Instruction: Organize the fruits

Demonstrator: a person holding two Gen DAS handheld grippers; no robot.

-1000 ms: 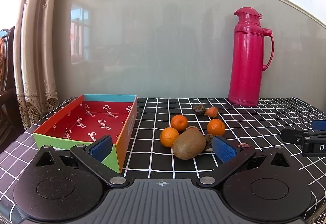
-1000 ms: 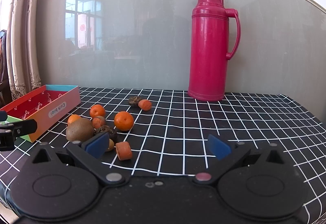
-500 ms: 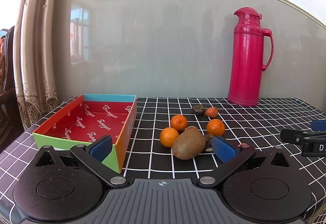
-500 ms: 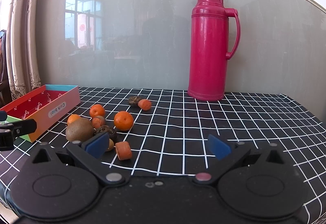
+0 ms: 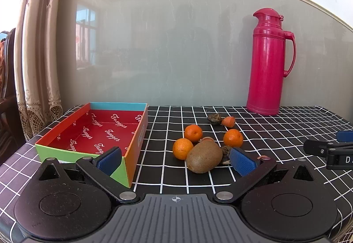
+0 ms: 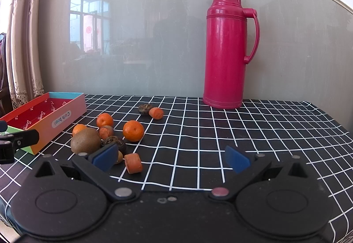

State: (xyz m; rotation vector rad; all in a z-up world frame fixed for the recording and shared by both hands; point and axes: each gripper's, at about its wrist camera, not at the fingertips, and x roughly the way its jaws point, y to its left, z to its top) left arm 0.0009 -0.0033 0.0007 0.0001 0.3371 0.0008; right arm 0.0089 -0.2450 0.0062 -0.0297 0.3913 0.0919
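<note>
Nothing sorted yet. Box bare inside, behind left gripper's left jaw. Kiwi just ahead between its splayed, unloaded jaws; mandarins beyond. Right gripper likewise spread, carrying nothing. Next, probably: advance left, clamp kiwi gently.

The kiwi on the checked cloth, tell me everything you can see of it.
The kiwi is brown, fuzzy-skinned, egg-shaped and whole, lying on its side on the black-and-white checked tablecloth. It is the biggest fruit in the cluster, right of the open red box. A mandarin sits against its left; a dark dried fruit sits close on its right. Neither pair of tongs touches it.
</note>
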